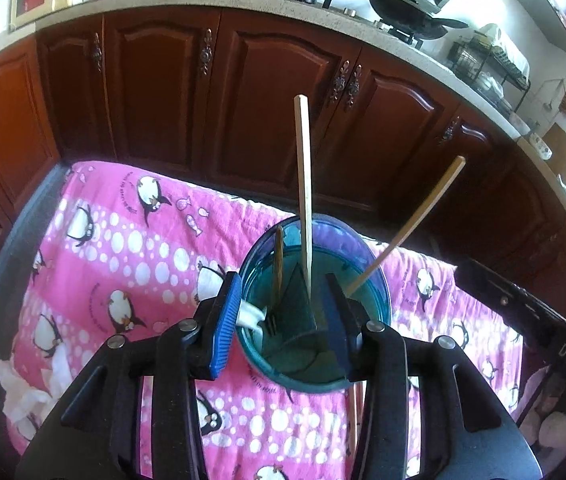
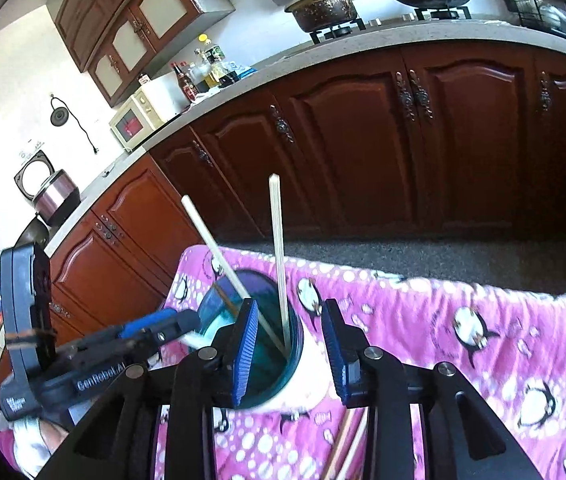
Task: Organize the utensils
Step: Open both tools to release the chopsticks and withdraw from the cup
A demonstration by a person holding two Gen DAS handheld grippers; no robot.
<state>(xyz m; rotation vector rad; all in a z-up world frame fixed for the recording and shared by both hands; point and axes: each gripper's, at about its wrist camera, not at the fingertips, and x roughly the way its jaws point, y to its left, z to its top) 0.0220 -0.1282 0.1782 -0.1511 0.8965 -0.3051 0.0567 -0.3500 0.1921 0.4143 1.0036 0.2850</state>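
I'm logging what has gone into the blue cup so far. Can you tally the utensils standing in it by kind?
In the blue cup:
Light wooden chopsticks: 2
Dark brown stick: 1
Fork: 1
White utensil, kind unclear: 1
Total: 5

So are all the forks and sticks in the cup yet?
Nearly. Two chopsticks and a fork already stand in the blue cup. The left gripper has its jaws spread around the cup's rim; the right gripper is open too, carrying nothing. More chopsticks still lie on the penguin cloth.
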